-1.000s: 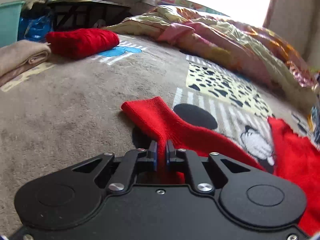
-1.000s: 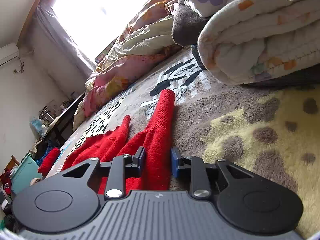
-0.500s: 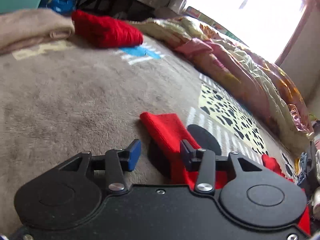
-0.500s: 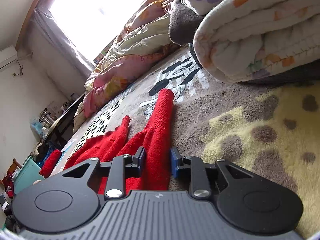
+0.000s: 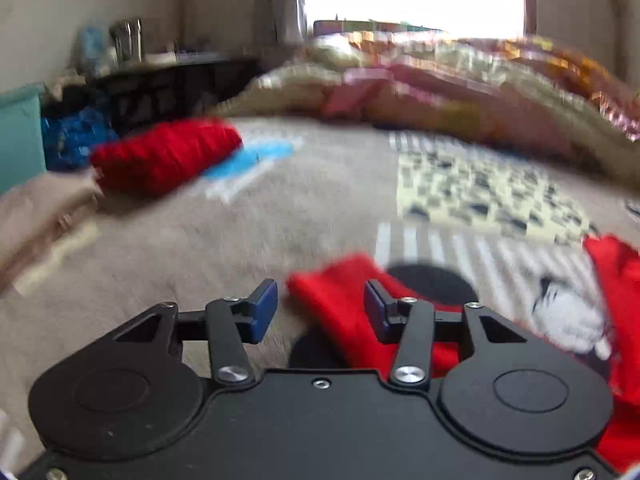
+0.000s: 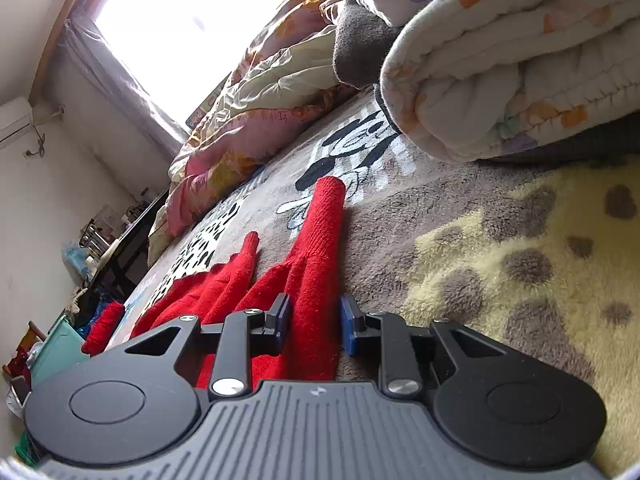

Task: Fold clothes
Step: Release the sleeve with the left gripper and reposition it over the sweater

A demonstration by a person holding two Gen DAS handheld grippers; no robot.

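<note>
Motion blur is smearing the left wrist view as the left gripper (image 5: 320, 308) is spreading its jaws over a red sweater sleeve (image 5: 340, 296) on the grey plush blanket (image 5: 180, 240). A second ago those blue pads were pinched shut on this sleeve; now the sleeve is lying loose on the blanket, its cuff showing in the gap nearer the right pad, and neither pad is pressing on it. The sweater's body (image 5: 616, 280) is showing at the blanket's right edge. A folded red garment (image 5: 164, 160) is sitting toward the blanket's far left corner, beside a beige folded cloth (image 5: 36, 216) at the left edge. A crumpled quilt (image 5: 440, 92) is running along the far edge.

In the right wrist view, the right gripper (image 6: 314, 320) is keeping its place, as it did a second ago, with its pads closing against the sides of the other red sleeve (image 6: 320, 260). That sleeve is stretching straight ahead across the blanket (image 6: 400, 240) toward the cartoon print. The left sleeve (image 6: 240, 268) is lying just beside it. A rolled floral quilt (image 6: 500, 60) is resting at the blanket's far right corner.
</note>
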